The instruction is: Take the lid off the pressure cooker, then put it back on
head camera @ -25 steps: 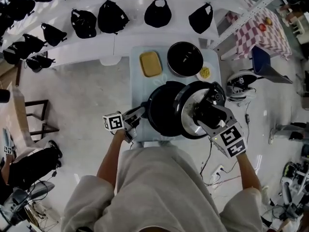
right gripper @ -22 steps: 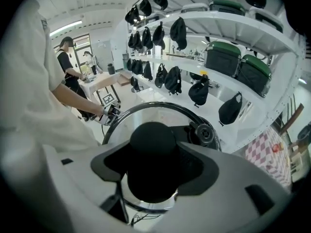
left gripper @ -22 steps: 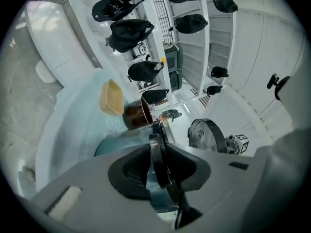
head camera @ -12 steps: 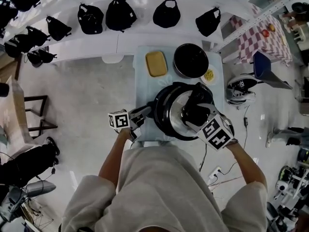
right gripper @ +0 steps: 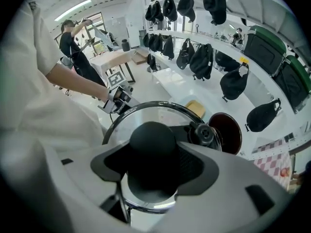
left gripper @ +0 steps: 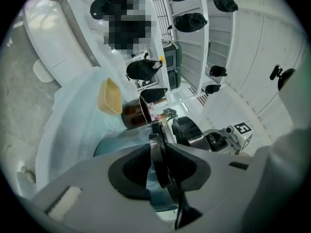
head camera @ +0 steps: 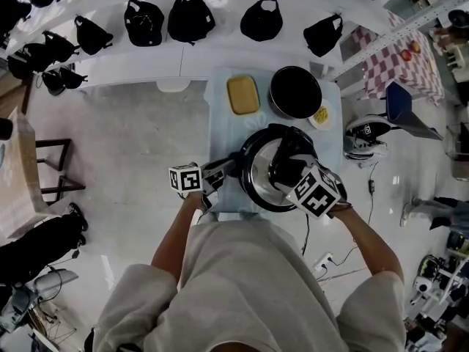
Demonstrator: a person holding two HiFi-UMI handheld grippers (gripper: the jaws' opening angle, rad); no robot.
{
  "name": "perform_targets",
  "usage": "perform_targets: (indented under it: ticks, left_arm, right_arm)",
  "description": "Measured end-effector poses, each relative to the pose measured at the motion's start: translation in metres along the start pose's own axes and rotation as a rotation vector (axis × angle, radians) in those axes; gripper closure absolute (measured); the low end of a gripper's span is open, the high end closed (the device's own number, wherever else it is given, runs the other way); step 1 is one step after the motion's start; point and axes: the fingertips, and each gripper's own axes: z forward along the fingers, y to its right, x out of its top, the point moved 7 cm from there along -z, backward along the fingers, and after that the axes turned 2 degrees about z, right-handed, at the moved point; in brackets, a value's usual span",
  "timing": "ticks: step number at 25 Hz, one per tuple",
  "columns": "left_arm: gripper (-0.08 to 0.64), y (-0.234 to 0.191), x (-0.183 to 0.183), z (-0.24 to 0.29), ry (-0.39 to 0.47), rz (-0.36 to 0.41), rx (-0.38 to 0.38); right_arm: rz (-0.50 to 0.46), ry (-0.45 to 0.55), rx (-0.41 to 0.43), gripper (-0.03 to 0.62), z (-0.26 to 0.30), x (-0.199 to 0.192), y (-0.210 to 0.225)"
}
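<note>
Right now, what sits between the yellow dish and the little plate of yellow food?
A dark round bowl, seen in the head view, stands between the yellow dish and the little plate.

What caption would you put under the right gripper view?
Right tool shut on the lid's black knob.

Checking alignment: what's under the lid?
The cooker; only its dark rim shows round the lid. Its inside is covered.
</note>
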Motion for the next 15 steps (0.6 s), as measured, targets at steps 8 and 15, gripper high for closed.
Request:
perform_targets:
  ticks: [8,15]
  left_arm:
    - [0.462,0.002,0.0,-0.001,-0.008,0.004,0.004]
    - [0.463,0.002,0.001,-0.001,-0.01,0.0,-0.007]
  right_arm:
    - [-0.003,-0.043,0.012,0.321,0.019,0.005,0.002]
    - [0.056,-0.061,-0.018,0.321,0.022,0.004,0.005]
